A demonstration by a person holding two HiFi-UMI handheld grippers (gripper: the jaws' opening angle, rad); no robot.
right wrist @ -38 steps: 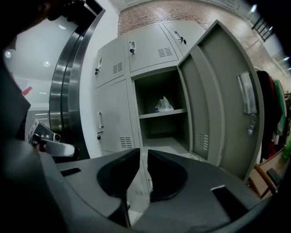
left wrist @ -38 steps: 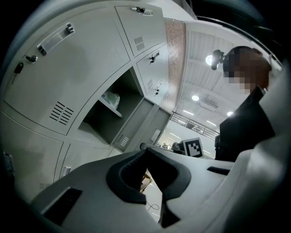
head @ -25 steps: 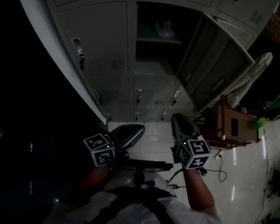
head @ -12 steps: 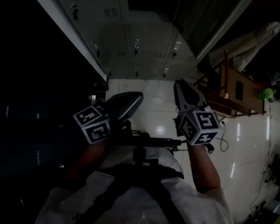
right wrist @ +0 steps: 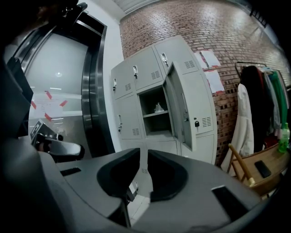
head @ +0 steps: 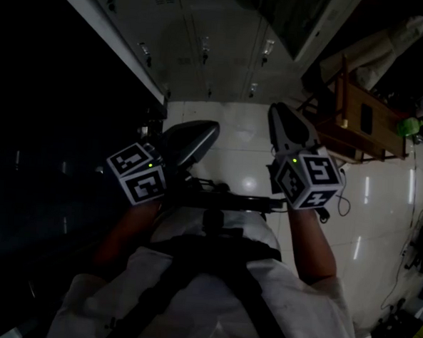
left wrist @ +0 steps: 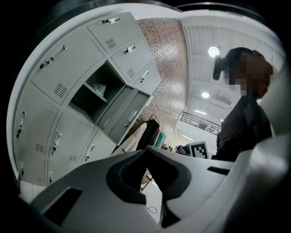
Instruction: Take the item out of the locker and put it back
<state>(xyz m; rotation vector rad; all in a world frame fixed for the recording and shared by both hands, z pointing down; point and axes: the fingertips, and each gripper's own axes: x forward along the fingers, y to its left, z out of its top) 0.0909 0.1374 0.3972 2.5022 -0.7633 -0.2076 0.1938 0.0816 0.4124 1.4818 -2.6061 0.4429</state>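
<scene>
A small pale item [right wrist: 158,108] sits on the shelf of the open locker [right wrist: 157,124], its door [right wrist: 178,107] swung wide. The left tool [left wrist: 145,152] and right tool [right wrist: 142,157] are clenched shut on nothing, well back from it. This fits either before fetching or after returning. The head view omits the shelf; both gripper views show it.

The tiled floor [head: 235,130] in front of the lockers [right wrist: 132,86] is wide open, so there's a straight run at the open compartment [right wrist: 154,102]. Its door [right wrist: 178,109] is swung out and walls off the right side, and a shelf [right wrist: 157,114] splits the opening in two. Further right, a wooden chair [right wrist: 275,157] and hanging coats [right wrist: 248,118] crowd the wall, and a dark steel door frame [right wrist: 93,82] blocks the left.
</scene>
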